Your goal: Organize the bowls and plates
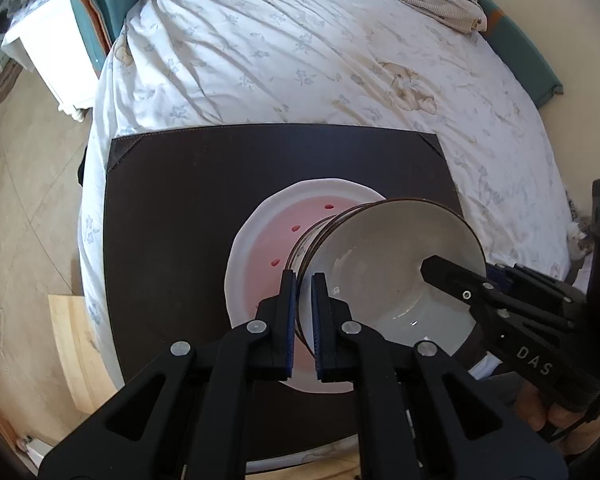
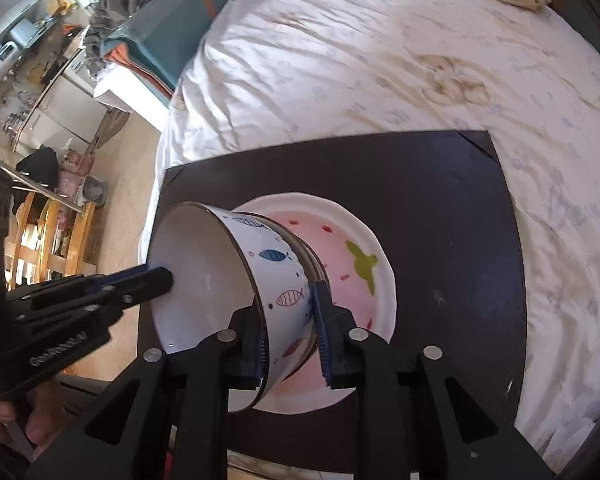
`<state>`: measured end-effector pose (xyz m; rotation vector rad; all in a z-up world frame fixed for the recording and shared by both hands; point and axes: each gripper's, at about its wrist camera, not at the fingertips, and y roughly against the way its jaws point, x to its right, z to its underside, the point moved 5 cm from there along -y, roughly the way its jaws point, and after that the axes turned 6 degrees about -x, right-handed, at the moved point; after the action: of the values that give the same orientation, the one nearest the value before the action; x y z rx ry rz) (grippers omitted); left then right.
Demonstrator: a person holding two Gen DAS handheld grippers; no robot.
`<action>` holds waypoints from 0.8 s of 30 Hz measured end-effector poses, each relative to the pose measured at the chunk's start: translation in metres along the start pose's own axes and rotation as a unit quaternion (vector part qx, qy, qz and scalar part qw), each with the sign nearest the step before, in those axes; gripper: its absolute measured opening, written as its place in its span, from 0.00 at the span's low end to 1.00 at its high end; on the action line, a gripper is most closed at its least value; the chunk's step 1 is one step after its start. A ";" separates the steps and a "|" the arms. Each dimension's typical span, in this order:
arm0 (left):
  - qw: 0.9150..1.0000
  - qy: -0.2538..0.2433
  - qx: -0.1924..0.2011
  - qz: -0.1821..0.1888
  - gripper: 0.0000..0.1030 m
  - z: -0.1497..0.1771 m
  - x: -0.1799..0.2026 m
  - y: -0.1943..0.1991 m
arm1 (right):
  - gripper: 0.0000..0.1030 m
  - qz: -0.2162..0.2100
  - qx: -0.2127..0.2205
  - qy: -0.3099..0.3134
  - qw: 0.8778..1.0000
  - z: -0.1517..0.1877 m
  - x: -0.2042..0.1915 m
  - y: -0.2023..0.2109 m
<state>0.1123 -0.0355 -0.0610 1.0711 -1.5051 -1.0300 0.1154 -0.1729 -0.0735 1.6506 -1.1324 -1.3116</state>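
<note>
Two tools: both are on one bowl, over the plate, one at each side of its rim.
Plate [image 1: 256,248]: white rim and pink centre with small red marks and a green bird shape. It lies flat on the dark mat [image 1: 172,220].
Bowl [image 1: 380,264]: white inside, with blue and red fish drawn on the outside and a dark line round the rim. It sits tilted above the plate's near half, its mouth leaning away from the plate's centre in the left wrist view.
Second rim: more dark-edged rims show just under the bowl, between it and the plate. I cannot tell whether they belong to another bowl.
Left tool [image 1: 304,316]: closed down to a narrow slit, its blue pads pinching the bowl's thin rim above the plate's near edge.
Right tool [image 2: 290,340]: a little way open and straddling the bowl's wall on the opposite side, one finger inside and one outside over the plate. I cannot tell whether the pads press on the wall.
Hand [image 2: 40,420]: it grips the left tool's handle, near the plate's side of the mat.
Bed [image 1: 300,60]: a rumpled white cover with a pale flower print lies beyond the plate and under the mat.
Nightstand [image 1: 48,52]: white, well apart from the plate, past the bed's far corner.
</note>
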 end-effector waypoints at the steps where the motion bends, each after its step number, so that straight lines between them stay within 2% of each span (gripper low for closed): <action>1: 1.000 0.003 0.001 0.001 0.05 0.000 0.000 0.001 | 0.26 -0.002 -0.001 0.000 1.000 0.000 0.000 0.000; 6: 1.000 0.015 -0.006 0.009 0.05 0.001 -0.006 -0.003 | 0.26 -0.018 -0.008 -0.014 1.000 -0.001 0.005 0.001; 12: 1.000 0.018 -0.011 0.015 0.05 0.003 -0.005 -0.007 | 0.26 -0.026 0.008 -0.017 1.000 -0.001 0.008 0.013; 14: 1.000 0.021 -0.009 0.015 0.05 0.002 -0.006 -0.006 | 0.20 -0.023 0.008 -0.014 1.000 -0.001 0.008 0.011; 15: 1.000 0.023 -0.005 0.017 0.05 0.001 -0.005 -0.005 | 0.17 -0.038 0.004 -0.022 0.999 -0.001 0.009 0.009; 17: 1.000 0.020 0.003 0.019 0.05 -0.001 -0.003 0.000 | 0.16 -0.062 -0.006 -0.050 0.997 -0.003 0.017 0.003; 20: 1.000 0.015 0.006 0.014 0.05 -0.001 -0.001 0.001 | 0.16 -0.119 -0.023 -0.107 0.987 -0.004 0.033 -0.003; 23: 1.000 0.021 0.003 0.017 0.06 -0.002 -0.003 -0.001 | 0.16 -0.113 -0.024 -0.097 0.989 -0.004 0.030 -0.003; 24: 1.000 0.024 0.004 0.020 0.06 -0.002 -0.004 -0.001 | 0.20 -0.106 -0.022 -0.092 0.990 -0.002 0.028 -0.003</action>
<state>0.1150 -0.0322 -0.0623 1.0603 -1.4861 -0.9657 0.1209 -0.1978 -0.0847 1.6802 -1.0459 -1.6402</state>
